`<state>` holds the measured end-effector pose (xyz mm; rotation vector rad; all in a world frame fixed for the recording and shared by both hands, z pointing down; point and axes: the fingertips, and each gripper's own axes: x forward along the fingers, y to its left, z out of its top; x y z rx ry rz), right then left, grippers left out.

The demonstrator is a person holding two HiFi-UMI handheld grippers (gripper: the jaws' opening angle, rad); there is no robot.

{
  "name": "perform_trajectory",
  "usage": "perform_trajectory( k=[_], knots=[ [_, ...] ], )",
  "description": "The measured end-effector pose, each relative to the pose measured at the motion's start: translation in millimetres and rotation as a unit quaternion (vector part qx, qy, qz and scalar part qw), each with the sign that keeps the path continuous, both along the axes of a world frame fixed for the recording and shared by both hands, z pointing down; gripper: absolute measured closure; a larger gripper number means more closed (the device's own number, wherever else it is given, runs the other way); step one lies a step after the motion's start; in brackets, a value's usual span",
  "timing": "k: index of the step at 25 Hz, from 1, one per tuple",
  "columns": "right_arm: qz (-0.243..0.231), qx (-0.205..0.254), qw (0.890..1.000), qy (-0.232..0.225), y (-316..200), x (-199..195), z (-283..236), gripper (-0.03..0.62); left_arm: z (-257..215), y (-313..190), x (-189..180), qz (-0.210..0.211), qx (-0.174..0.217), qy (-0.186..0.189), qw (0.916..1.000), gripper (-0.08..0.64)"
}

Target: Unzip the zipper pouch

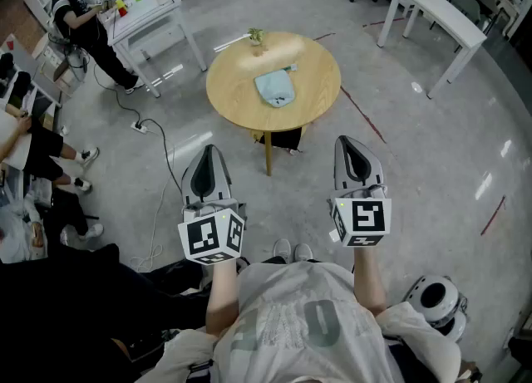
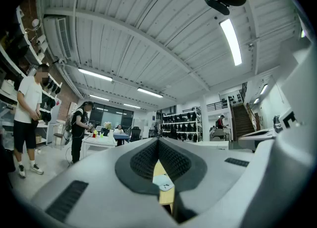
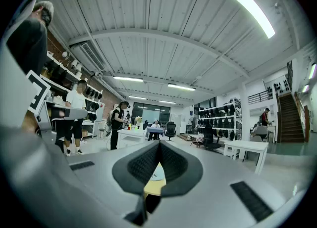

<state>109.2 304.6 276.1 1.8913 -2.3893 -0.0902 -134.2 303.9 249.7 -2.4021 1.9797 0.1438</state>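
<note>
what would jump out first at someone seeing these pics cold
The round wooden table stands alone in the middle of the floor, with a light blue zipper pouch lying near its centre and a small plant by its far edge. In the foreground the left gripper and right gripper are held side by side, both shut and empty, well short of the table.

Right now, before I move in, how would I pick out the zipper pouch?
Find the round wooden table in the open middle of the room. The zipper pouch lies flat near its middle. It is the soft, pale blue thing; its only clear neighbour, a small potted plant, stands upright at the far edge.
</note>
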Motion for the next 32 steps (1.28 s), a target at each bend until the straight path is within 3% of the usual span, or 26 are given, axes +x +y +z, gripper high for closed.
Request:
perform_trajectory(
  k=[11,20,25,32],
  knots=[
    [-0.007,0.001,1.000,-0.007,-11.2,-12.5,-3.2,0.563,-1.5,-15.4,-10.1,0.006,-0.002,0.012,0.9999,0.534],
    [0.003,-0.008,1.000,-0.019,-29.2,-30.0,8.2,0.563,21.1,-39.5,-41.1,0.002,-0.017,0.027,0.9995,0.534],
    [0.004,-0.016,1.000,-0.016,-50.9,-32.3,14.0,0.563,38.7,-64.8,-45.6,0.002,-0.039,0.042,0.9983,0.534],
    [-0.011,-0.010,1.000,-0.008,-116.4,-37.4,33.3,0.563,54.3,-121.6,-42.0,0.002,-0.039,0.058,0.9975,0.534]
  ],
)
